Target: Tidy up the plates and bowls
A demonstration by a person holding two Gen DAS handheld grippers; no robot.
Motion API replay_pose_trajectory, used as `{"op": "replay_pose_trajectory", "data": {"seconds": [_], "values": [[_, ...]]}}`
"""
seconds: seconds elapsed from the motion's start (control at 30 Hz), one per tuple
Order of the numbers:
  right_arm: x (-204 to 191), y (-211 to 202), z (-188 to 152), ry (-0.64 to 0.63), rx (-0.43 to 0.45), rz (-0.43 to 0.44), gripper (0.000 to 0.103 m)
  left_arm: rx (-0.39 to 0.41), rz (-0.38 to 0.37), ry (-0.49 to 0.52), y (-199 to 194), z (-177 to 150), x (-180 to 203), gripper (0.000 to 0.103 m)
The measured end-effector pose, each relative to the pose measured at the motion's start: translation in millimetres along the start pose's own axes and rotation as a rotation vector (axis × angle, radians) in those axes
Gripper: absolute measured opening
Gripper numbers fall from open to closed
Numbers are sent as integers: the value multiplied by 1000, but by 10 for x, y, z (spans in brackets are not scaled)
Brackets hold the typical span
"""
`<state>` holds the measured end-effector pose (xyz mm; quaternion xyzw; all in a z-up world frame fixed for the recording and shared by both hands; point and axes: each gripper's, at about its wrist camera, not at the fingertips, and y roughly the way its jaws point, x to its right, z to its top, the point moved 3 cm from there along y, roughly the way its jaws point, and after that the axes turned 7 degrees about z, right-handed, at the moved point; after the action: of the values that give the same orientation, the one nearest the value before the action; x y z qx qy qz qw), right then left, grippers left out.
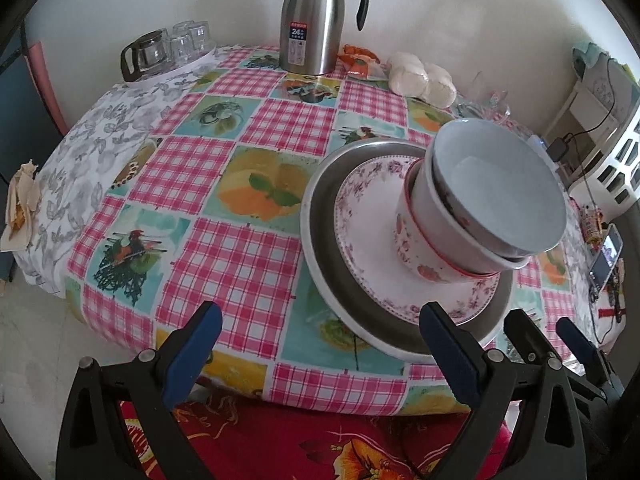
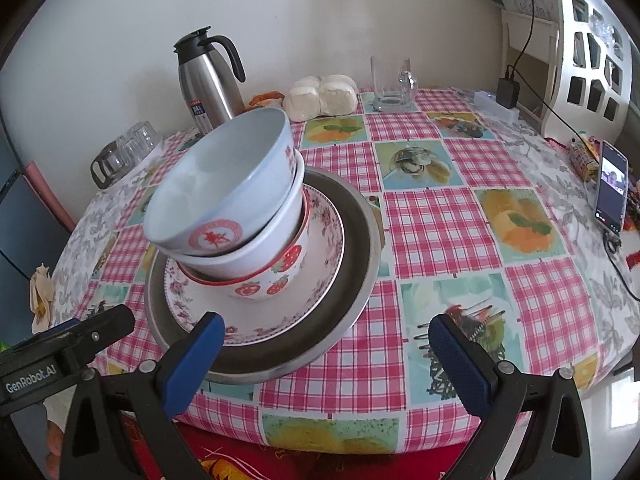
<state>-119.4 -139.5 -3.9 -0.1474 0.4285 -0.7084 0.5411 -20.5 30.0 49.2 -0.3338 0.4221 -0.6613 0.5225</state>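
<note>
Three bowls [image 2: 224, 200] sit nested on a flowered plate [image 2: 320, 240] inside a metal tray [image 2: 360, 248] near the table's edge; stacking looks finished. Both tongs, left [image 1: 320, 344] and right [image 2: 326, 356], gape wide, holding nothing.

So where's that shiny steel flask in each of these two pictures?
Left wrist view: the flask stands top centre, at the table's far edge against the wall.
Right wrist view: the flask is upper left, partly behind the top bowl.
Shared landmark: the white buns lie just right of the flask in both views.
</note>
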Motion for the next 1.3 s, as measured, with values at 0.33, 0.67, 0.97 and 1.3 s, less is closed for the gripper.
{"op": "replay_pose_trajectory", "data": {"seconds": [0.33, 0.67, 0.97, 1.3], "values": [[23, 42, -26, 5, -27, -6, 103, -44, 53, 7, 56, -40, -1, 99], [76, 83, -53, 23, -54, -14, 103, -79, 80, 24, 118, -70, 29, 99], [108, 110, -63, 30, -68, -20, 103, -102, 92, 42, 176, -98, 61, 99], [153, 168, -75, 35, -93, -33, 103, -111, 99, 64, 245, -106, 116, 99]]}}
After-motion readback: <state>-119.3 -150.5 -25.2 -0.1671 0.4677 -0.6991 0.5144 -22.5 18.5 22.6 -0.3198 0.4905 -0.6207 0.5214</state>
